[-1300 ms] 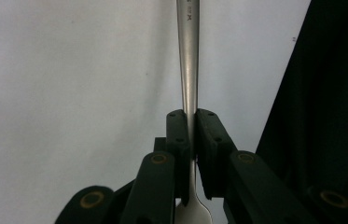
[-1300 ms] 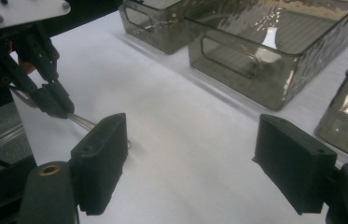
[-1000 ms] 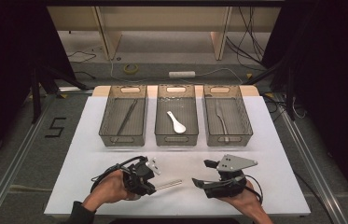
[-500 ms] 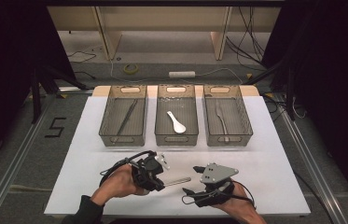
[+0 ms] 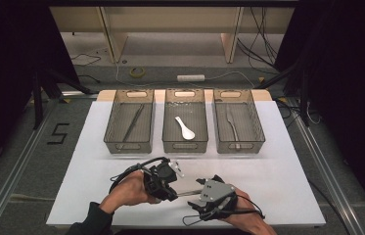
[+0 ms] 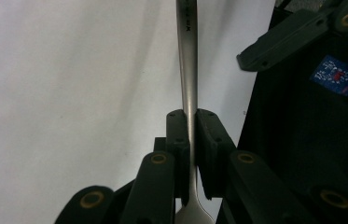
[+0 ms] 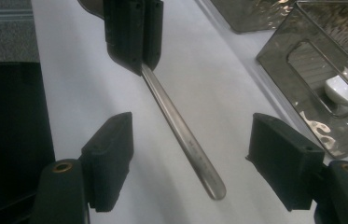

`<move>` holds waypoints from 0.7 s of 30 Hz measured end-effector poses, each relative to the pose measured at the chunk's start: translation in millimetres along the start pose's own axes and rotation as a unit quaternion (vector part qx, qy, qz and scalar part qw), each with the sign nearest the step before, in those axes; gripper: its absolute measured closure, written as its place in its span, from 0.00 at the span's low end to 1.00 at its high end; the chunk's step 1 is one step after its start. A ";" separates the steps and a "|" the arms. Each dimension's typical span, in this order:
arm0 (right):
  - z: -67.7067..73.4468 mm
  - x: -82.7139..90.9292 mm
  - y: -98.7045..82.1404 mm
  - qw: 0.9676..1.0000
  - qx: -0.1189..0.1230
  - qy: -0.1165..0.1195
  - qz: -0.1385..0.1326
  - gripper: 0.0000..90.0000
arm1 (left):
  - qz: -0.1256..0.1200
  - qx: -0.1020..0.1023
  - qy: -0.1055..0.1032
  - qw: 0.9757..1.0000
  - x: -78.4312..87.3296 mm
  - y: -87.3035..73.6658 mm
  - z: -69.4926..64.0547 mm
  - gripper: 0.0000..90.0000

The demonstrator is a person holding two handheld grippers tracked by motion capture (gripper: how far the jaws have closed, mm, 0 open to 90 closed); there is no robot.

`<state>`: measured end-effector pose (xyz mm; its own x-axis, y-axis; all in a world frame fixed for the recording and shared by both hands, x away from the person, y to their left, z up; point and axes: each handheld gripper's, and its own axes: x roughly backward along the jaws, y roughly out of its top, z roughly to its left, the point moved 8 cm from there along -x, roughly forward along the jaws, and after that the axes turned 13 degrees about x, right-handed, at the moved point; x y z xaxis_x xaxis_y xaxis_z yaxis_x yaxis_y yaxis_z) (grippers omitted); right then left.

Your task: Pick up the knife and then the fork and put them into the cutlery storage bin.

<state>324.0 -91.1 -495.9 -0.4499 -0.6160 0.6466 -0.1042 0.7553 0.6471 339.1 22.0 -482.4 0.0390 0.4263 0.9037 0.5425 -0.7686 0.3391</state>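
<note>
A white table point(image 5: 287, 161) is seen carrying three mesh trays point(image 5: 130, 127) along its far side, a white spoon point(image 5: 185, 128) lying in the middle one. Near its front edge the left gripper point(image 5: 172, 188) is clamped on a metal utensil point(image 7: 181, 133), held level above the surface. The handle lies between the right gripper point(image 7: 190, 161)'s jaws, which have just been closing but are kept apart from it

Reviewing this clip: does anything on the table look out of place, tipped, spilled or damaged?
Nothing stands out. The three mesh bins sit upright in a row, each holding one utensil. The left gripper is clamped on a metal utensil handle, held out between the open right gripper.
</note>
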 end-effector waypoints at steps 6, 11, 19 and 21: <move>5.9 -8.0 1.6 0.999 0.038 0.002 0.012 0.47 | -0.002 -0.007 -0.005 1.000 1.1 4.5 -7.1 0.93; 10.9 -12.4 2.8 0.997 0.068 0.006 0.022 0.57 | -0.004 -0.005 -0.012 1.000 1.3 6.4 -9.9 0.93; 14.5 -16.0 2.3 0.993 0.110 -0.002 0.037 0.73 | -0.002 -0.008 -0.020 1.000 0.9 7.5 -13.5 0.93; 13.4 -15.0 1.0 0.990 0.137 0.000 0.044 0.78 | -0.001 -0.007 -0.023 1.000 0.7 7.4 -14.0 0.93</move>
<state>318.8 -78.0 -510.3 -0.4675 -0.5445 0.6964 -0.3010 0.8388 0.4537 331.3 9.9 -475.5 0.0766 0.4485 0.8905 0.5314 -0.7741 0.3441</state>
